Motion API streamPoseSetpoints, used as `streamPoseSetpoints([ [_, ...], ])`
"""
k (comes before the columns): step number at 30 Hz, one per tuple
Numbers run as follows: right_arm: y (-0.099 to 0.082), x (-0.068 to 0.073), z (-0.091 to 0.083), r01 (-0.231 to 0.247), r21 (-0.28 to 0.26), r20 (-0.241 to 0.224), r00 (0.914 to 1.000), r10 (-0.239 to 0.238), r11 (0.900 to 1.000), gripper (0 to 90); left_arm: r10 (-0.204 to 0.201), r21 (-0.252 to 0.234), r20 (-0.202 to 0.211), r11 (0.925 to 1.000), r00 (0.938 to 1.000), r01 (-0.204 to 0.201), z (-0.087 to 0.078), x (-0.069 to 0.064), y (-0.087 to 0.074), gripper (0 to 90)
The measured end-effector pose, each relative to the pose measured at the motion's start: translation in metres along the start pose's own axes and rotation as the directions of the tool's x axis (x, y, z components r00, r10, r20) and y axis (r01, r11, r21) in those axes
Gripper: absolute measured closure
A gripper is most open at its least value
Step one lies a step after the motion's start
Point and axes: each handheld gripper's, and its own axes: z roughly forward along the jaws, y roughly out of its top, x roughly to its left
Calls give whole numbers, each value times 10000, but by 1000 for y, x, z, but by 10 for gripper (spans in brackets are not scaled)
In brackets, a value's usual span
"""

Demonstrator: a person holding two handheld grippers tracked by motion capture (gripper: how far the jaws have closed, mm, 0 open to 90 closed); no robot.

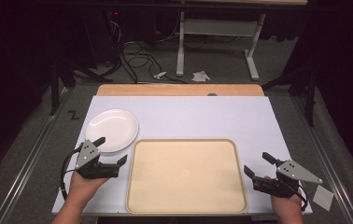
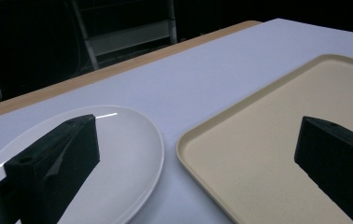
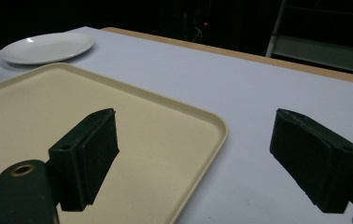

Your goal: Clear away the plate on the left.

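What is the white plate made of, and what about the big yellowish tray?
The white plate looks like glazed ceramic or glossy melamine: bright light streaks shine on its rim, but the look alone can't settle which. The tray seems to be moulded plastic with a matte, faintly speckled cream surface, rounded corners and a raised lip. It shows only a soft, dull glare.

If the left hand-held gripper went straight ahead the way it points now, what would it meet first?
Probably the bare white table cover between the white plate and the beige tray. The left hand-held gripper, open, straddles that gap, though its height is unclear.
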Motion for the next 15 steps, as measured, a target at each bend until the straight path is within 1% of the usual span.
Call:
streamPoseSetpoints([
  [8,0,0,0,-44,-12,10,10000,44,10000,162,-139,-225,-383,9997,9992,130,-6,15,7,4],
  [9,0,0,0,-36,-16,0,10000,36,10000,162,-161,-268,-500,9995,9986,148,-7,20,9,4],
  [12,0,0,0,-28,-20,5,10000,28,10000,162,-211,-332,-602,9993,9980,192,-8,23,10,5],
  [13,0,0,0,-27,-17,3,10000,27,10000,162,-308,-400,-655,9988,9974,283,-9,26,12,5],
  [15,0,0,0,-6,-8,-1,10000,6,10000,162,-299,-403,-675,9988,9973,272,-10,27,12,5],
])
